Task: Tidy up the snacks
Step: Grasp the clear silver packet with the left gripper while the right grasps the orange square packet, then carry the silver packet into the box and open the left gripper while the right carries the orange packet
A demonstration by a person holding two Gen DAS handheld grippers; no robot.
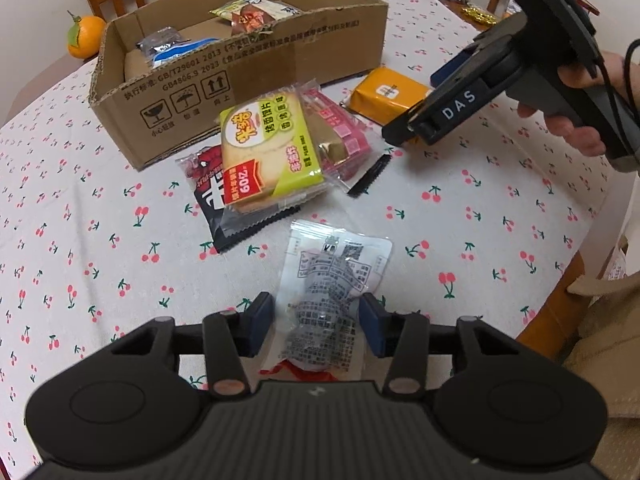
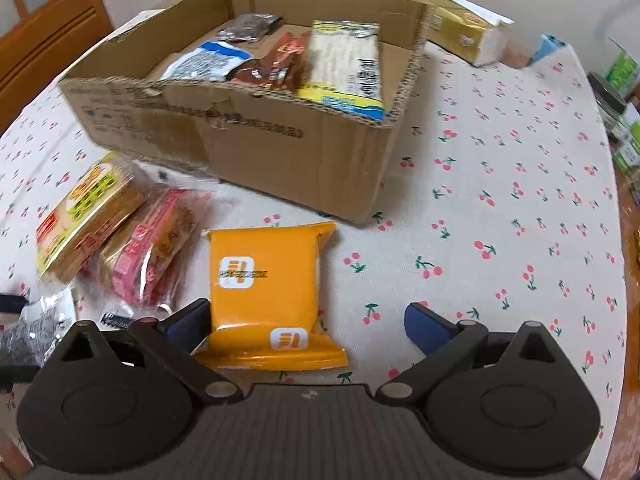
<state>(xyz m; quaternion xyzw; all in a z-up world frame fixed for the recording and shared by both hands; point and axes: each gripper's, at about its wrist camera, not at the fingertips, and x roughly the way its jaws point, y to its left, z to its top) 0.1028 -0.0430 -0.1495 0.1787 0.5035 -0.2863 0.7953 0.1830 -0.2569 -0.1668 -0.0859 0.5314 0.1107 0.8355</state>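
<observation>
The left tongs pinch a clear sachet printed with grey text, which lies on the counter near a pile of three snack packs topped by a green pack. The right tongs stand spread around an orange pack lying flat on the counter; the left pad is at its edge, the right pad well clear. Behind, a cardboard box holds several packs. An orange fruit sits beside the box.
</observation>
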